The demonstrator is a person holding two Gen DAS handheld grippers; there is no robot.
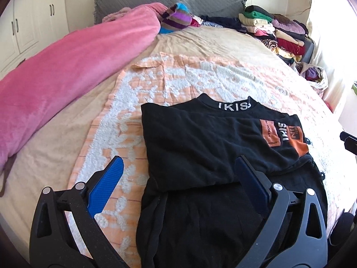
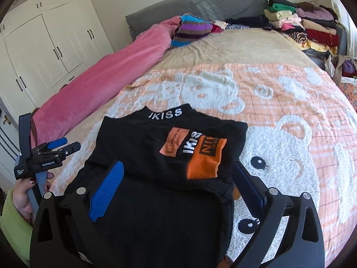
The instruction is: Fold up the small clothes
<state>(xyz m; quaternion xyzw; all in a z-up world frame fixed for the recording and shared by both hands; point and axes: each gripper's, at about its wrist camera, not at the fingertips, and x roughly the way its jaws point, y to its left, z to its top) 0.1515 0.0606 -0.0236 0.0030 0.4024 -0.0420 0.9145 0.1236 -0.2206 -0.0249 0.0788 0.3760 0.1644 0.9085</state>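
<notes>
Black hand-held gripper (image 2: 176,187), blue ribbed pads (image 2: 107,189) (silver pivot screws), lime-green sleeve (image 2: 13,230)

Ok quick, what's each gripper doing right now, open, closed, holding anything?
Left gripper: open, empty, jaws over the black top.
Right gripper: open, empty, above the same top.

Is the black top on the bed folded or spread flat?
Partly folded. The black top has both sleeves laid across its front, one orange cuff on top; the lower part is unfolded.

Your bed (image 2: 245,44) carries an orange-and-white bear blanket (image 2: 279,102) across its near half, with the black top (image 2: 156,156) lying on it. A pink duvet (image 2: 100,84) runs along the left edge; folded clothes (image 2: 301,24) are stacked at the far right corner.
</notes>
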